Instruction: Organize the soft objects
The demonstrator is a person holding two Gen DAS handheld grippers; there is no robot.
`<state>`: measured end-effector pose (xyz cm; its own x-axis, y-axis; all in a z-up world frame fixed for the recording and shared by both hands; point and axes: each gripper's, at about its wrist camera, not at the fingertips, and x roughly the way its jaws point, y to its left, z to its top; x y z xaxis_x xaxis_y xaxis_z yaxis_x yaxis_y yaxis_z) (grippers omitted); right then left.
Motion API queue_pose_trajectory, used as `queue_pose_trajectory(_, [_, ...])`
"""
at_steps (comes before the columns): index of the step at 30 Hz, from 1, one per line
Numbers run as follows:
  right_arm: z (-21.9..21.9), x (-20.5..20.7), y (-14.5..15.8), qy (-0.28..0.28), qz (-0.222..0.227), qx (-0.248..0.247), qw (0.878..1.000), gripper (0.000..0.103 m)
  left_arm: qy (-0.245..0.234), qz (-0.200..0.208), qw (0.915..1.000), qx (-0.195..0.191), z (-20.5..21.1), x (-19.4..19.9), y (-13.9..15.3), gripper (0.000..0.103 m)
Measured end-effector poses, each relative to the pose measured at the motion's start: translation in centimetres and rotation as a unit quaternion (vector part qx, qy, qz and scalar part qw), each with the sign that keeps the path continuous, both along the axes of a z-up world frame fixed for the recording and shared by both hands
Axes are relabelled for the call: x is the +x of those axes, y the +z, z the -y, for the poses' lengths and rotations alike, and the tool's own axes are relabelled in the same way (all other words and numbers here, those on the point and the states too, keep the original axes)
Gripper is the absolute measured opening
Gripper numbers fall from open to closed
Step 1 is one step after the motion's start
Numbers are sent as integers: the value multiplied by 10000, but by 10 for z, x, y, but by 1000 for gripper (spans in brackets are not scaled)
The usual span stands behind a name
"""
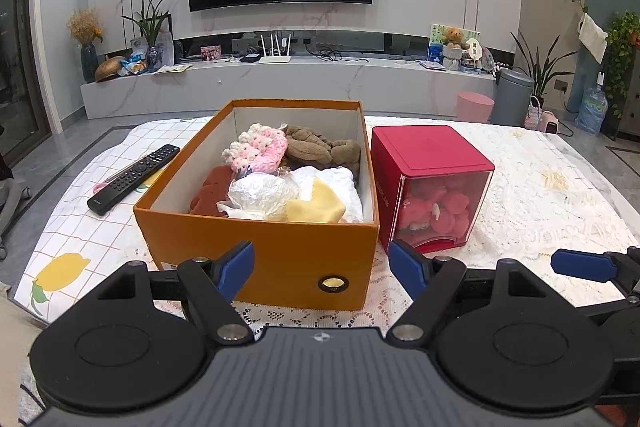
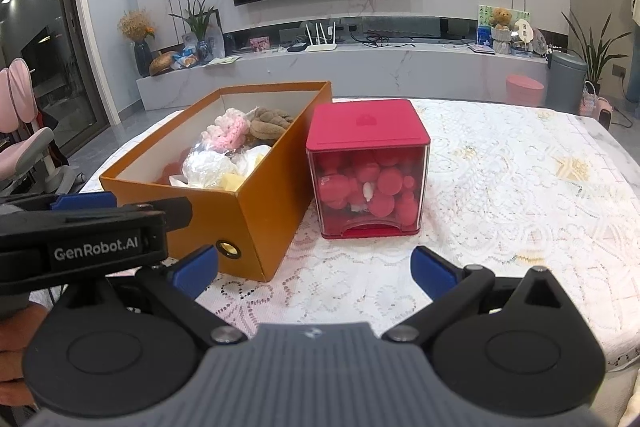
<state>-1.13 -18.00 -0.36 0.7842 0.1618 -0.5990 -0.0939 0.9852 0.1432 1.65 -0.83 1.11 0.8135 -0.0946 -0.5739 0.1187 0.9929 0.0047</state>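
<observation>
An open orange box (image 1: pixel 280 259) (image 2: pixel 264 195) stands on the table and holds soft things: a pink crocheted piece (image 1: pixel 256 149) (image 2: pixel 226 131), a brown plush (image 1: pixel 320 147) (image 2: pixel 270 121), a white crinkled bundle (image 1: pixel 262 197) (image 2: pixel 204 167), a yellow cloth (image 1: pixel 316 207) and a rust-red item (image 1: pixel 212 189). To its right, close beside it, stands a red box with a clear front (image 1: pixel 434 187) (image 2: pixel 368 167), full of red soft balls. My left gripper (image 1: pixel 320 267) is open and empty before the orange box. My right gripper (image 2: pixel 314 267) is open and empty before the red box.
A black remote (image 1: pixel 134 173) lies left of the orange box on the lace-covered table (image 2: pixel 520 187). My right gripper's finger (image 1: pixel 584 265) shows at the right of the left wrist view; my left gripper's body (image 2: pixel 92 239) shows at the left of the right wrist view.
</observation>
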Motion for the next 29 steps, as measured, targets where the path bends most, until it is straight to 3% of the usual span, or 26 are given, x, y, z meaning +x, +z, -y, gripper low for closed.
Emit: queue_pose_trajectory(29, [-2, 1, -3, 18, -84, -92, 9999, 100, -57, -39, 10000, 62, 3, -1, -2, 90])
